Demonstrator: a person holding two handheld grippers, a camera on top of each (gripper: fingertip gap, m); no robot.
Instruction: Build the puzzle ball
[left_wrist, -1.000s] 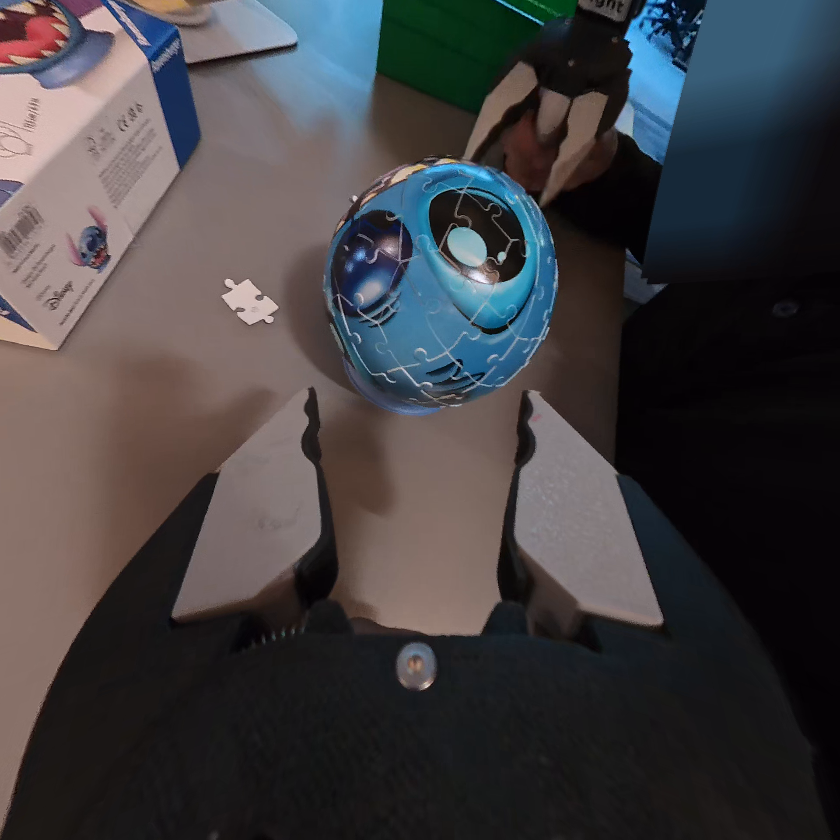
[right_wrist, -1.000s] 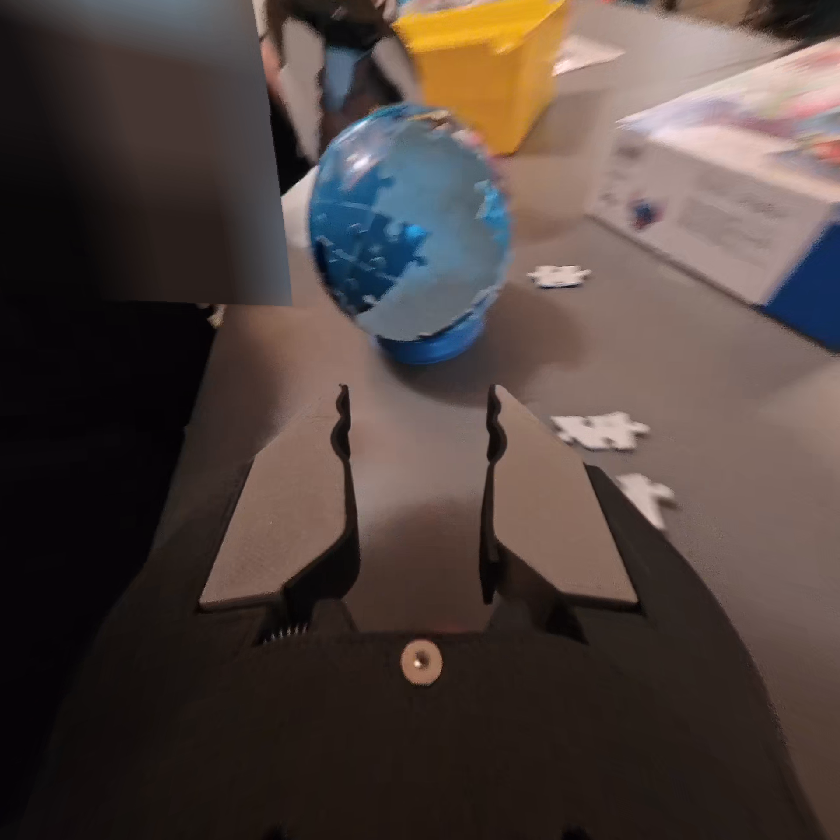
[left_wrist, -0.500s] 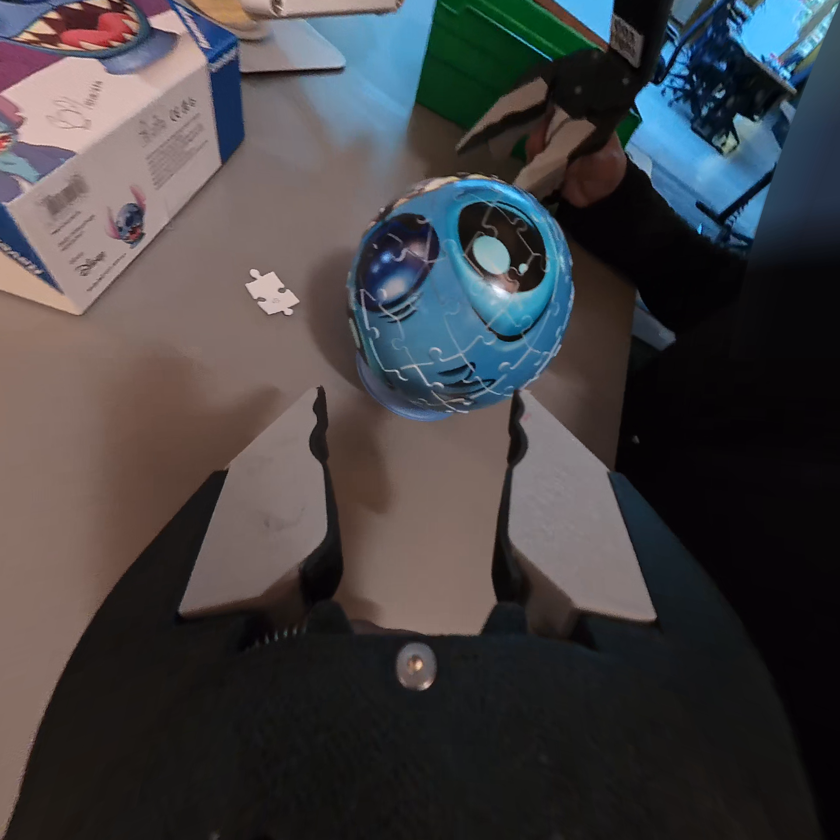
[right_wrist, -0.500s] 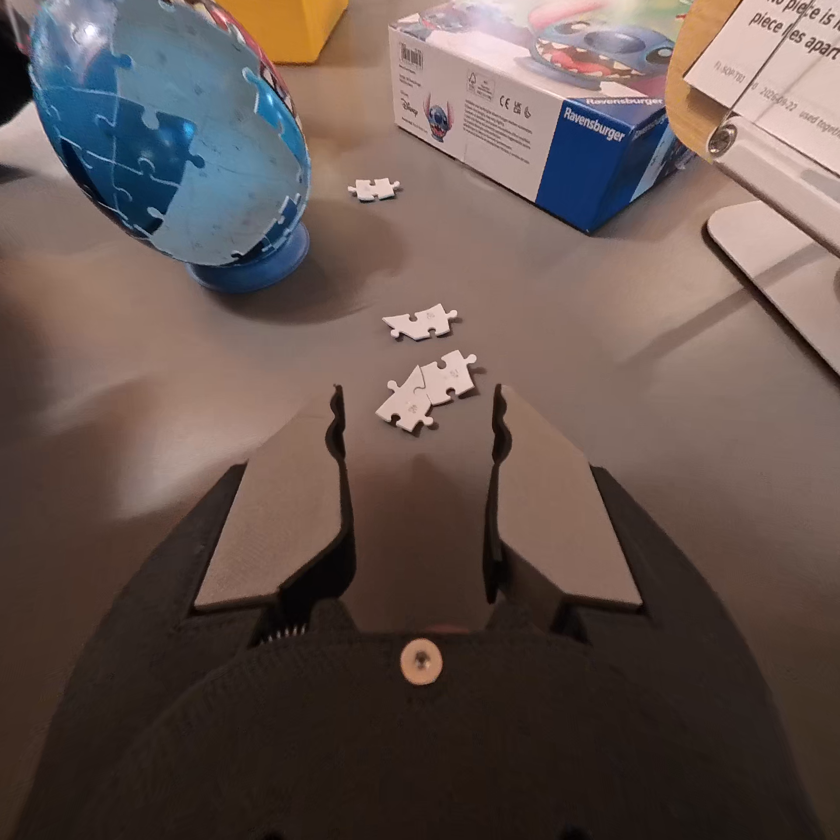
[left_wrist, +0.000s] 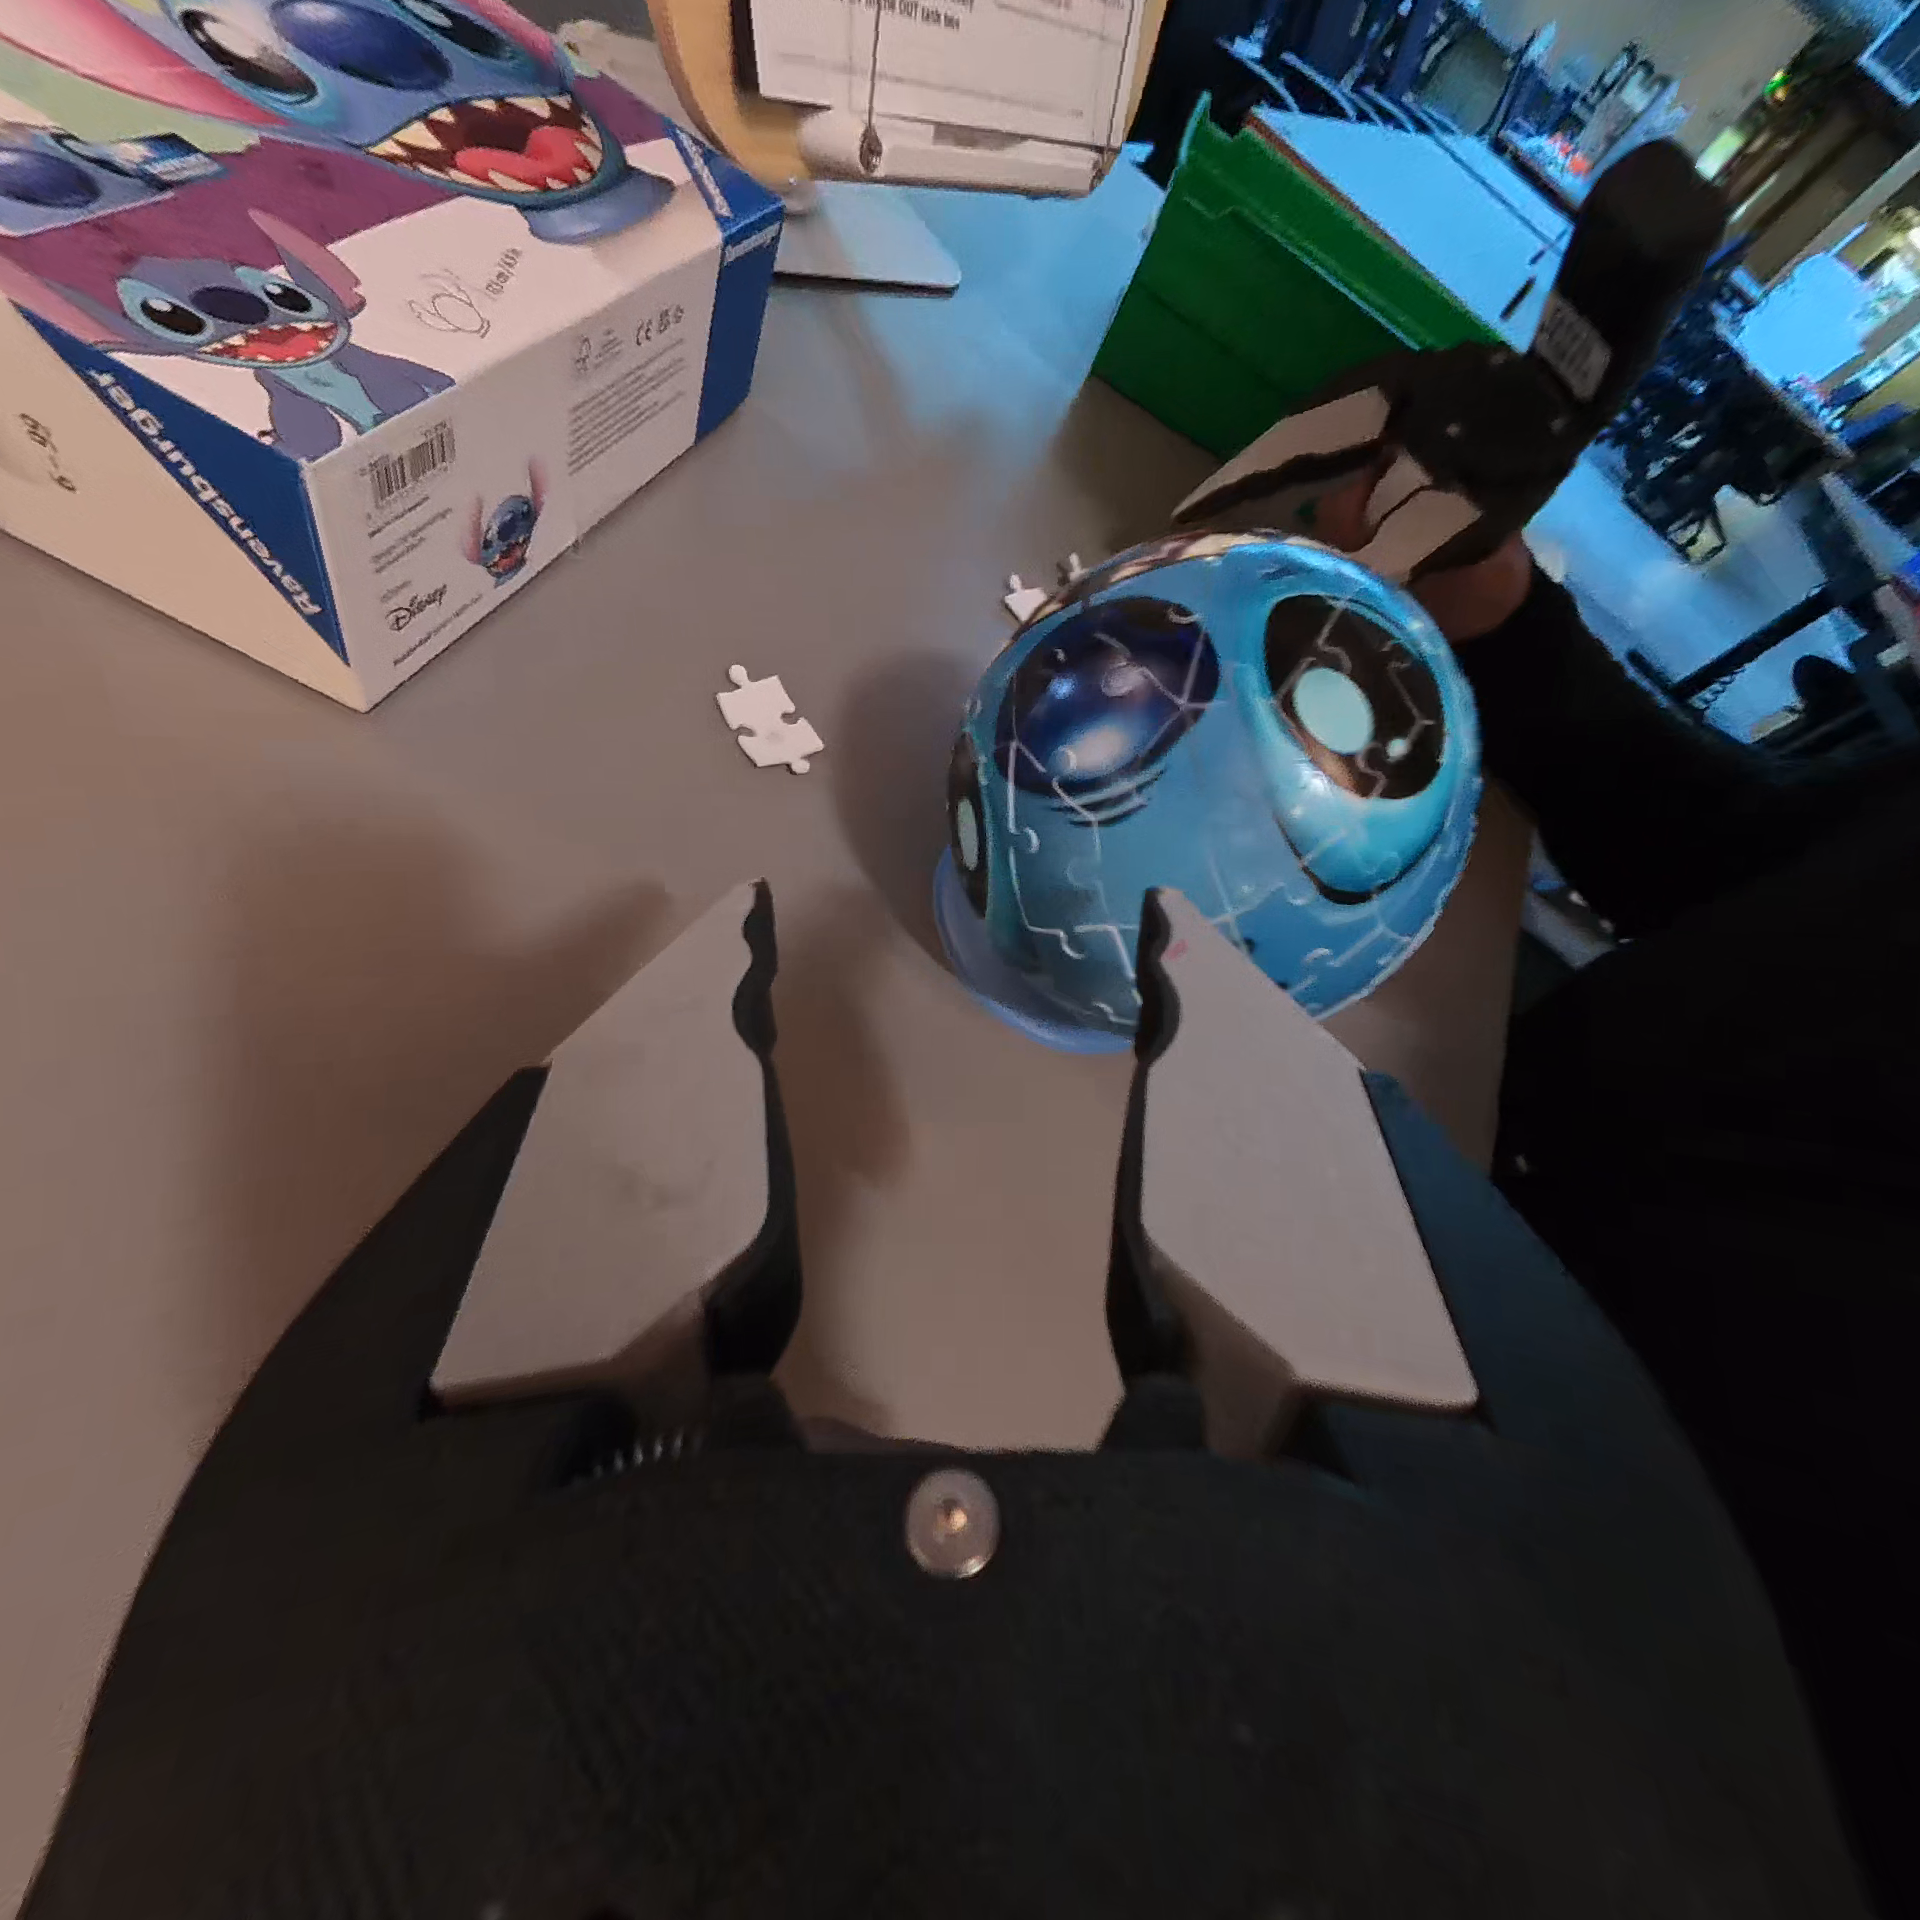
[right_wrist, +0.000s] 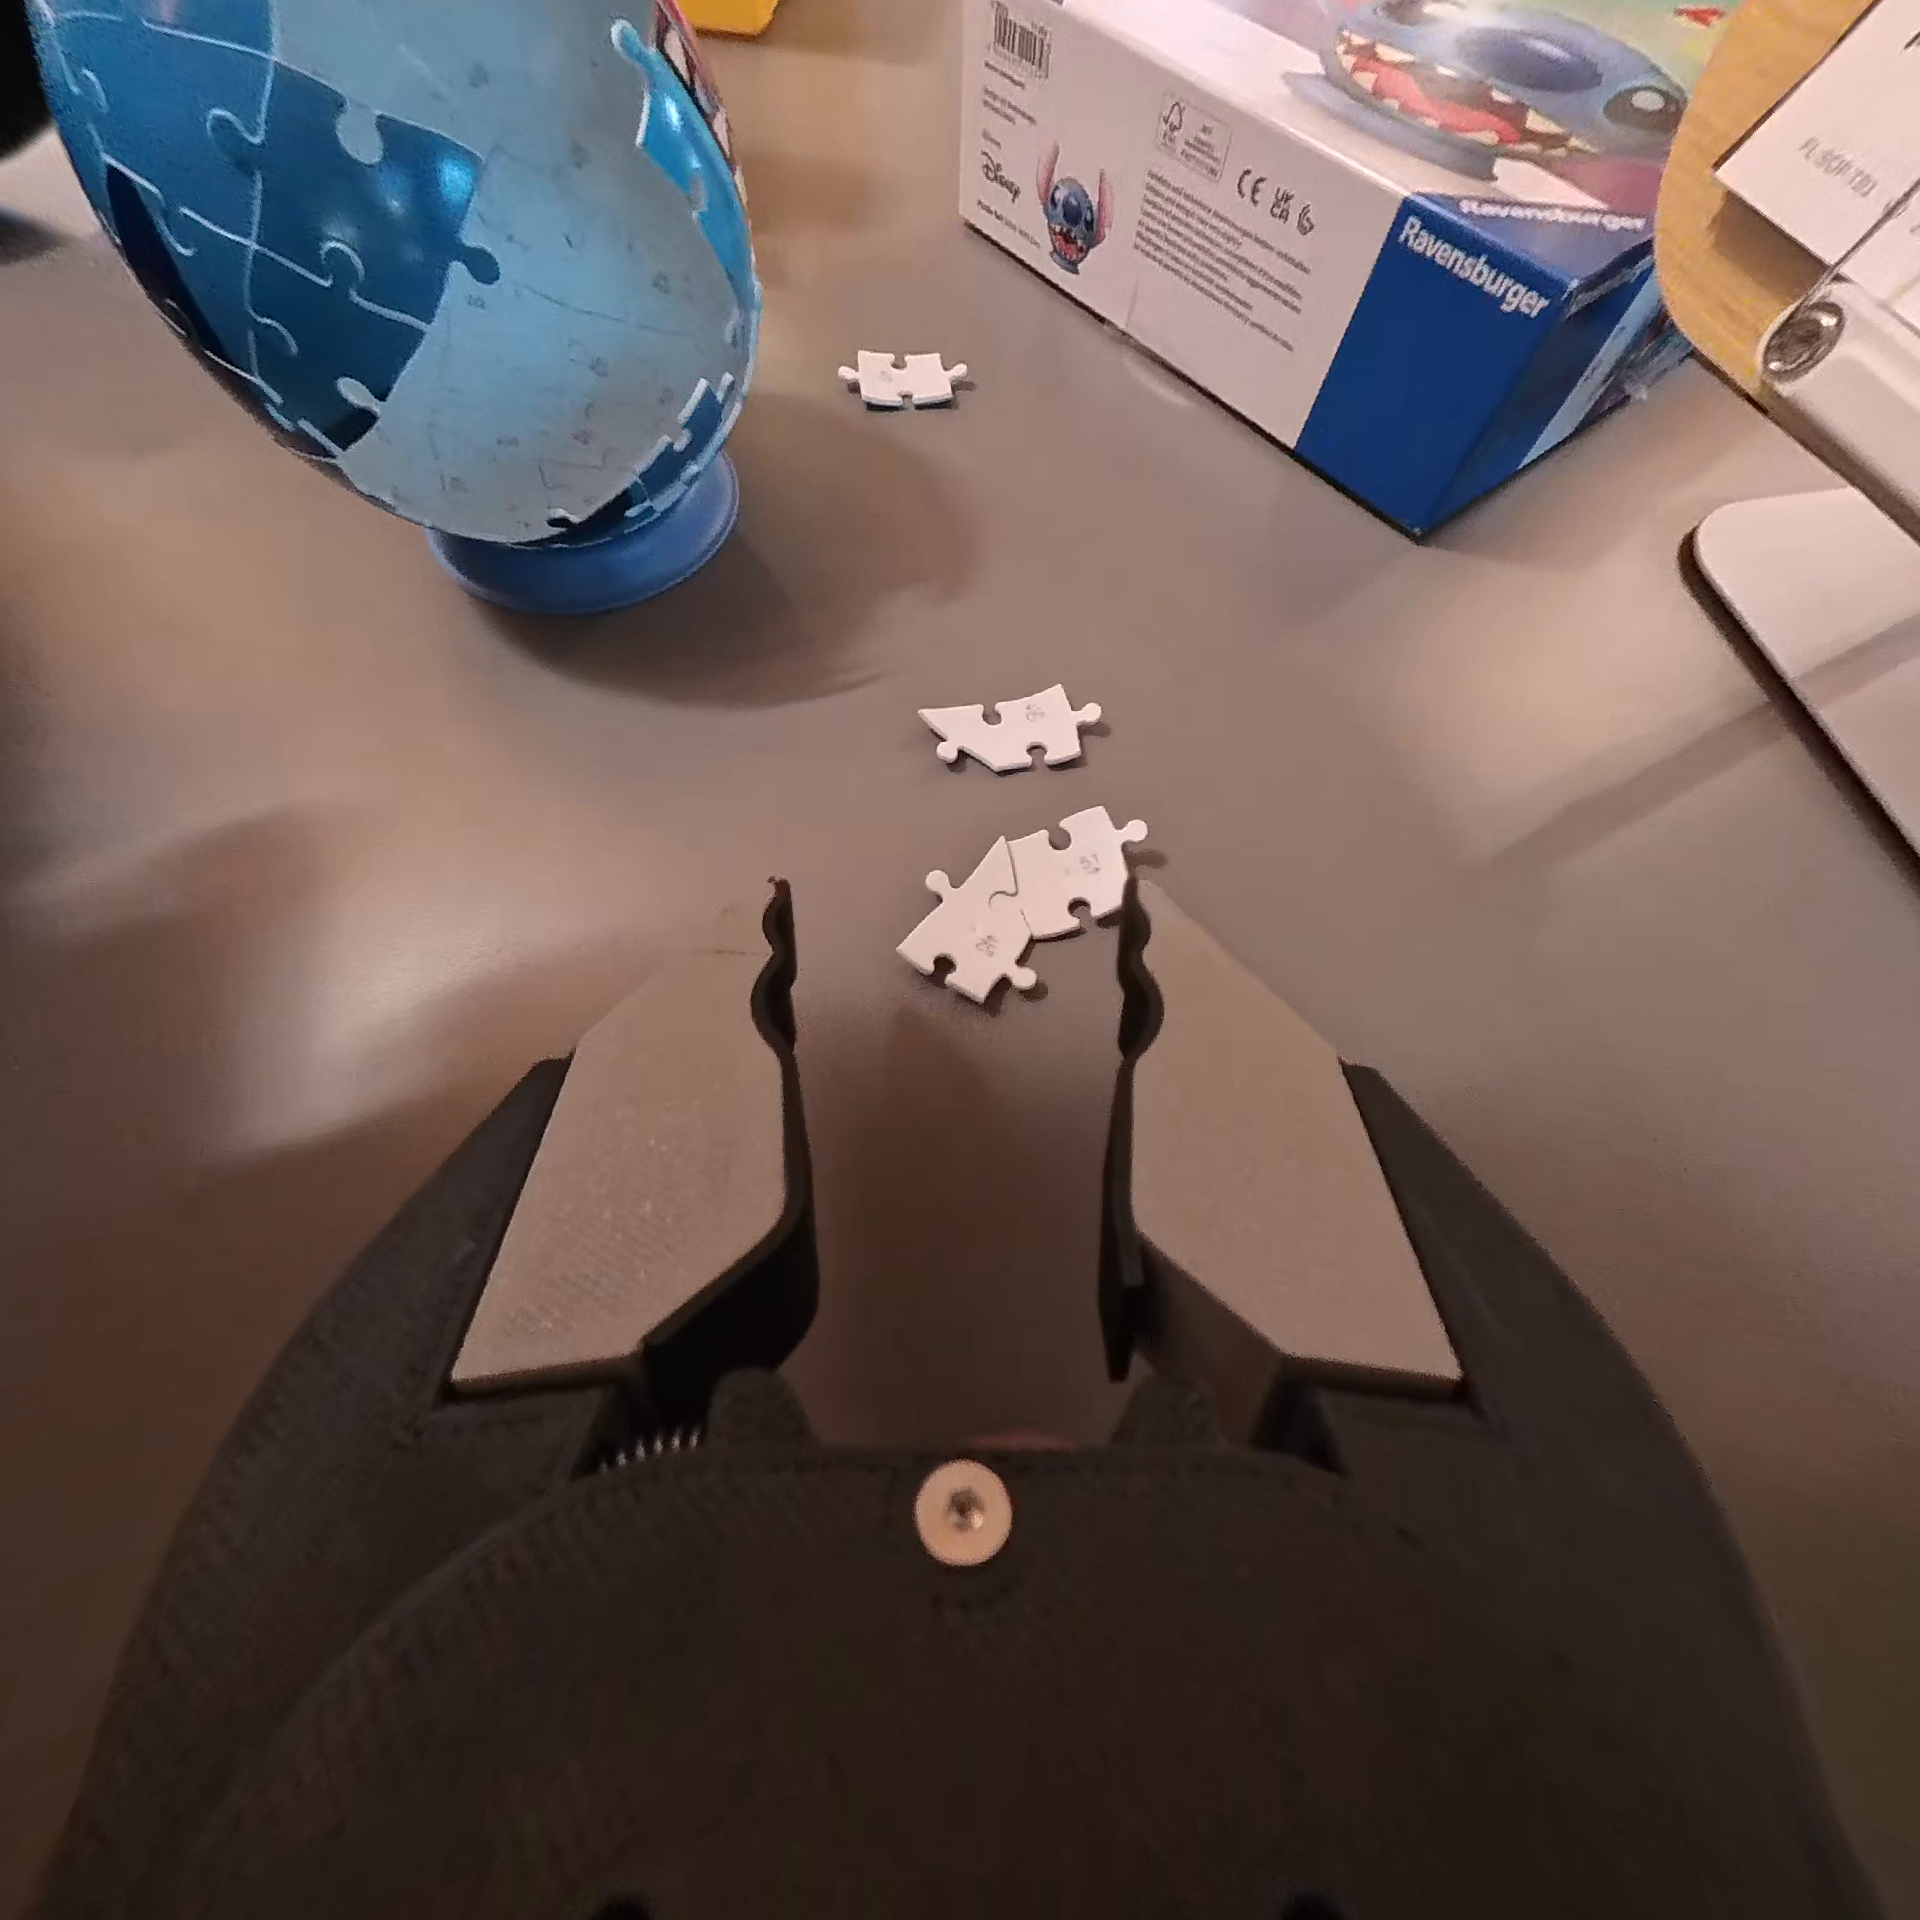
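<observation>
A blue puzzle ball (left_wrist: 1216, 779) with a cartoon face sits on a blue ring stand on the grey table (left_wrist: 312, 935). Its back side (right_wrist: 395, 260) has an open gap of missing pieces. My left gripper (left_wrist: 951, 904) is open and empty just in front of the ball's left side. My right gripper (right_wrist: 951, 899) is open and empty, low over two joined white pieces (right_wrist: 1023, 899). Another white pair (right_wrist: 1008, 727) and a farther pair (right_wrist: 904, 376) lie face down beyond. The right gripper also shows behind the ball in the left wrist view (left_wrist: 1340, 488).
The puzzle's box (left_wrist: 343, 343), also in the right wrist view (right_wrist: 1330, 229), lies on the table. A green crate (left_wrist: 1247, 301) stands behind the ball. A document stand with a white base (right_wrist: 1829, 634) is at the right. A loose white pair (left_wrist: 769, 717) lies between box and ball. There is about 25 centimetres between the tips of the two grippers. The white base (right_wrist: 1829, 634) is closer to my right gripper, around 25 centimetres from its tips; the left tips are 40 centimetres off.
My right gripper swung away from the ball and dropped toward the loose white pieces. My left gripper shifted left, so the ball now sits to its right. Both stayed open.
</observation>
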